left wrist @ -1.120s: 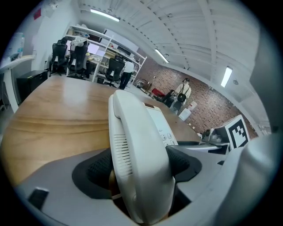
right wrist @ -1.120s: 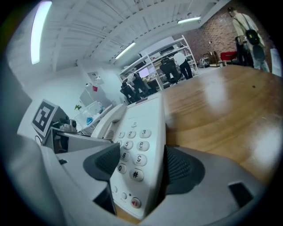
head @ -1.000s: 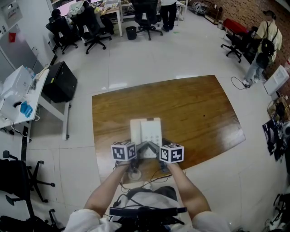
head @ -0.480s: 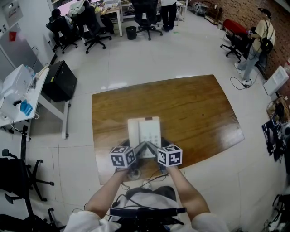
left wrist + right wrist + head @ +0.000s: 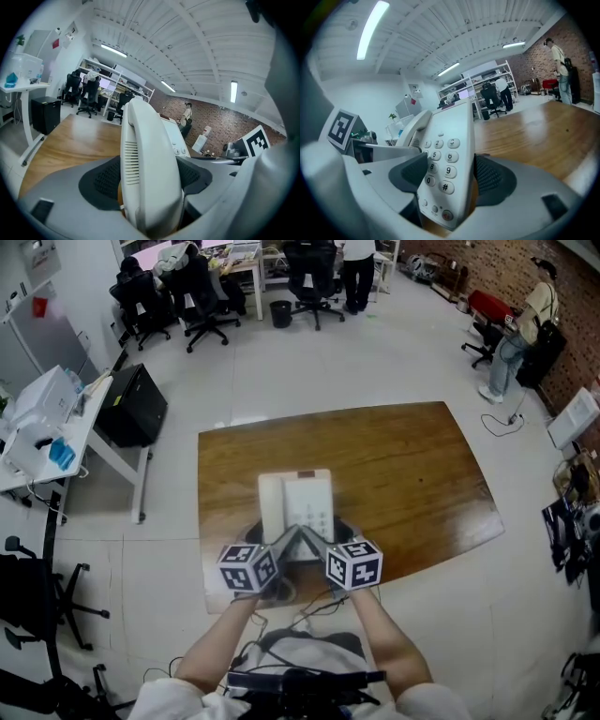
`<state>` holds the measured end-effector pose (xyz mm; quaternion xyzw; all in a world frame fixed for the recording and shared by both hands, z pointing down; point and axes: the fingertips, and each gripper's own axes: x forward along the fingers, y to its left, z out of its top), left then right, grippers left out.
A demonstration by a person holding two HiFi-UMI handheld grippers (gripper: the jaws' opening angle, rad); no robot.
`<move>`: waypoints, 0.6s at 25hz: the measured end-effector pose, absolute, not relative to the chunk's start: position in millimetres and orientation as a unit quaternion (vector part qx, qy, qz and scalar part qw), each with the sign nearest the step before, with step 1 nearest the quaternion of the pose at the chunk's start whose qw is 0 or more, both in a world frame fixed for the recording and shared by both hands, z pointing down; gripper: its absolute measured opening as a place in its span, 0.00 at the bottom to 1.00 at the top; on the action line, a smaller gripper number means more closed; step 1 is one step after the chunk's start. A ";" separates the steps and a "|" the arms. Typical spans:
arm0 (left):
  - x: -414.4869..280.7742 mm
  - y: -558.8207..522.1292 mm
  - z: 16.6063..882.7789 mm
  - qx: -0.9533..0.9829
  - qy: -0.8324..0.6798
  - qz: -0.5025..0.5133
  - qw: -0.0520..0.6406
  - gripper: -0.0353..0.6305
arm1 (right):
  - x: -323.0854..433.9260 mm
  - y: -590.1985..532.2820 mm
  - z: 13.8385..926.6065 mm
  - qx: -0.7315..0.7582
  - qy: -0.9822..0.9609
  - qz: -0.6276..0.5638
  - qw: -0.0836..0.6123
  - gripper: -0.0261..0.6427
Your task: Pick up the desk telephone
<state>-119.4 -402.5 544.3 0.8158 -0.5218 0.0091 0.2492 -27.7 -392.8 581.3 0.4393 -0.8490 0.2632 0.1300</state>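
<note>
A pale tiled floor fills most of the head view, with black office chairs along the top edge and a person standing at the upper right. A large wooden table with a glossy brown top sits in the middle of the frame.

The desk telephone is over the near part of that table, just below the centre of the picture and close to the edge nearest the camera. It is a white, roughly rectangular corded-style set, gripped from its near end by both tools. Whether its underside touches the wood cannot be told.

The left gripper is clamped on the telephone's left side, and its marker cube shows at the lower left of centre. In the left gripper view its dark textured pads press on either side of the handset, a smooth, rounded white bar with a small grille of slots.

The right gripper is clamped on the telephone's right side, beside its own marker cube. In the right gripper view the jaws squeeze the keypad half of the body, which has oval white number keys and a small red button at the bottom.
</note>
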 end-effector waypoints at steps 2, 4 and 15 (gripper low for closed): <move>-122.3 -397.7 529.9 0.816 -0.527 -0.001 0.238 0.58 | -31.1 -389.9 565.6 0.437 -0.855 0.251 0.123 0.52; -124.1 -392.3 515.6 0.813 -0.535 -0.013 0.228 0.57 | -31.6 -386.1 551.6 0.436 -0.860 0.239 0.117 0.52; -119.9 -354.7 450.8 0.806 -0.557 -0.069 0.186 0.57 | -26.0 -355.7 480.8 0.431 -0.883 0.165 0.087 0.52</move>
